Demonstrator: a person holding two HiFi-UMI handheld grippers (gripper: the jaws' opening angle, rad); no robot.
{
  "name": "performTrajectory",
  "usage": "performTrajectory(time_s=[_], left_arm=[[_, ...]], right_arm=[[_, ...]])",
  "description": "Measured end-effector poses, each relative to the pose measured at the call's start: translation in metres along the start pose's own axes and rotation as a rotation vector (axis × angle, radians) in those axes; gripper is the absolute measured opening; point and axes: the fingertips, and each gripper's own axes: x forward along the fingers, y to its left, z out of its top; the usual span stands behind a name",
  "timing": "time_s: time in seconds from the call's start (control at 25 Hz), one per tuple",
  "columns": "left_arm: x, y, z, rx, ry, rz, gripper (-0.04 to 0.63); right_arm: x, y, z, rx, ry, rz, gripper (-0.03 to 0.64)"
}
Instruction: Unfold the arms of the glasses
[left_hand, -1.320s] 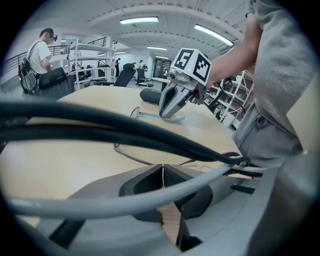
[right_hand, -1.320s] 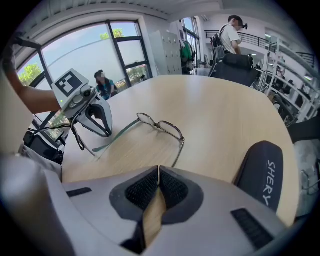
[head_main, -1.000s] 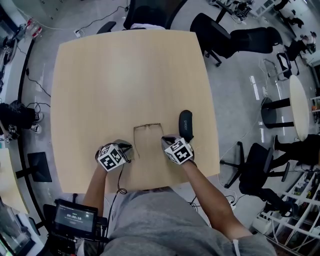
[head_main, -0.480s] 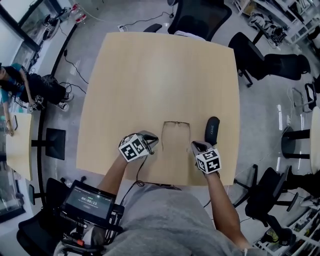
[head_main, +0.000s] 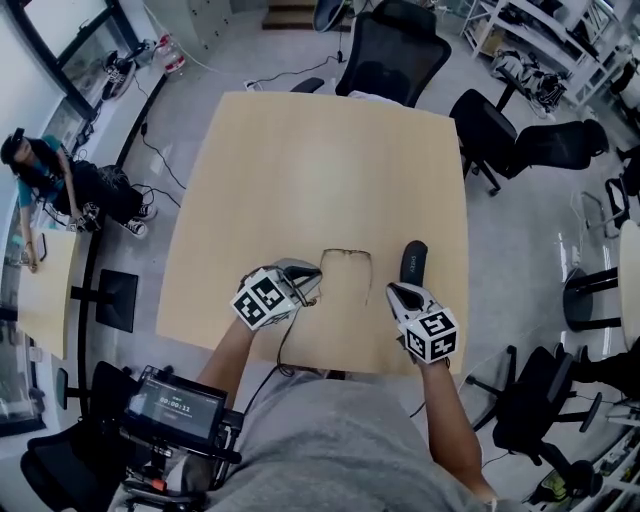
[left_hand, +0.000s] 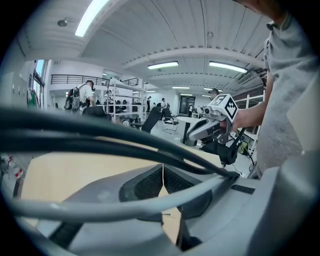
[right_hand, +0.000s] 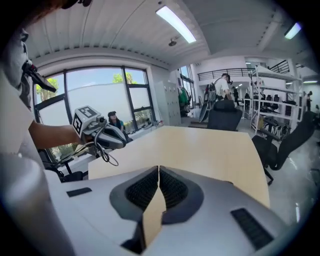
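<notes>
The thin-framed glasses (head_main: 346, 254) lie on the wooden table (head_main: 300, 160), their front bar away from me and both arms stretched toward me. My left gripper (head_main: 314, 281) sits just left of the left arm; its jaws (left_hand: 162, 176) are closed with nothing between them. My right gripper (head_main: 393, 291) hovers to the right of the glasses, apart from them. Its jaws (right_hand: 158, 177) are also closed and empty. Each gripper shows in the other's view: the right gripper (left_hand: 210, 125) and the left gripper (right_hand: 102, 134).
A black glasses case (head_main: 413, 261) lies right of the glasses, just beyond my right gripper. Dark cables (left_hand: 100, 142) cross the left gripper view. Office chairs (head_main: 392, 52) stand at the table's far and right sides. A person (head_main: 45, 180) sits at the far left.
My right gripper has pulled away from the glasses' right arm toward the right and the near edge. The left gripper has stayed beside the left arm. My head view has shifted.
</notes>
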Motion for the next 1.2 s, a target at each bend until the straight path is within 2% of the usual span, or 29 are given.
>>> performTrajectory(time_s=[0.28,0.68,0.96,1.2], left_arm=[[-0.031,-0.028,0.070,0.041,-0.137,0.043,0.009],[-0.105,-0.065,0.133,0.063,-0.328,0.129,0.009],[-0.171,-0.120,0.161,0.079,-0.418,0.227,0.009],[-0.203,-0.140,0.158,0.072,-0.436,0.285,0.009]], right_arm=[[-0.058,0.020,0.058,-0.064,-0.181,0.007,0.012],[-0.140,0.064,0.117,-0.184,-0.376,-0.020,0.014],[-0.204,0.092,0.141,-0.227,-0.473,-0.003,0.014],[-0.225,0.103,0.151,-0.218,-0.529,0.005,0.014]])
